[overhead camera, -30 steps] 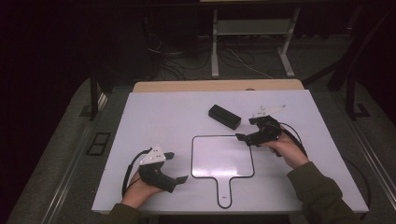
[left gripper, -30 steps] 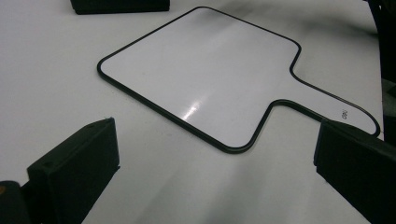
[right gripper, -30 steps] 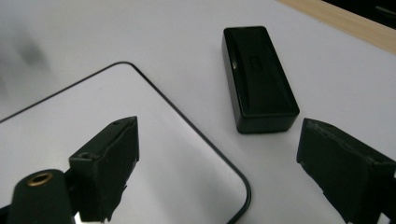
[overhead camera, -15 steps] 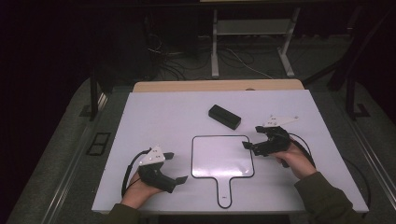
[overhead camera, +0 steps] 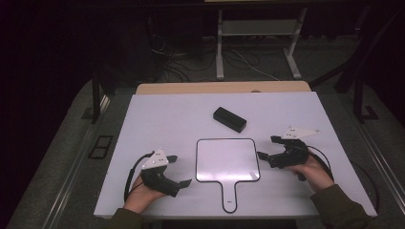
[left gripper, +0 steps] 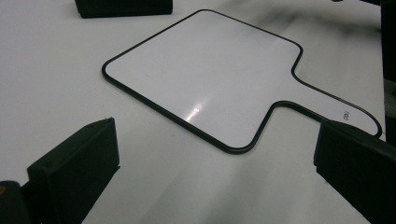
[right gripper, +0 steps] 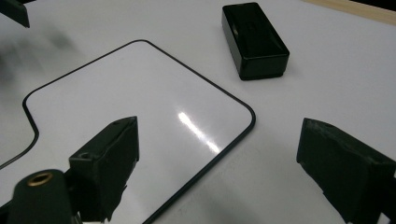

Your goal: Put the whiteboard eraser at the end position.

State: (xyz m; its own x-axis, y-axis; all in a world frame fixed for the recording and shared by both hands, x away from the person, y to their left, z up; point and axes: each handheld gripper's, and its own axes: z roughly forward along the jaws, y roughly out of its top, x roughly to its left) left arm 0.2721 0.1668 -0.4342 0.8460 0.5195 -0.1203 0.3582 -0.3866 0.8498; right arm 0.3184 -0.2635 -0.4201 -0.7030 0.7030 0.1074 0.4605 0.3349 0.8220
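A white paddle-shaped board (overhead camera: 228, 160) with a thin black rim lies flat in the middle of the white table (overhead camera: 162, 119), its handle toward the near edge. A black rectangular block (overhead camera: 229, 119) rests just beyond it. My left gripper (overhead camera: 179, 170) sits on the table left of the board, open and holding nothing. My right gripper (overhead camera: 267, 147) hovers at the board's right edge, also open and holding nothing. The left gripper view has the board (left gripper: 205, 74) ahead of the gripper (left gripper: 217, 140). In the right gripper view, the gripper (right gripper: 217, 140) straddles the corner of the board (right gripper: 126, 93), with the block (right gripper: 254, 39) beyond.
A wooden strip (overhead camera: 224, 88) runs along the table's far edge. Behind it the dark floor holds cables and a white metal stand (overhead camera: 258, 43). A cable (overhead camera: 131, 176) loops from the left gripper.
My right gripper has pulled back from near the black block toward me and now sits by the board's right edge. The left gripper has not moved.
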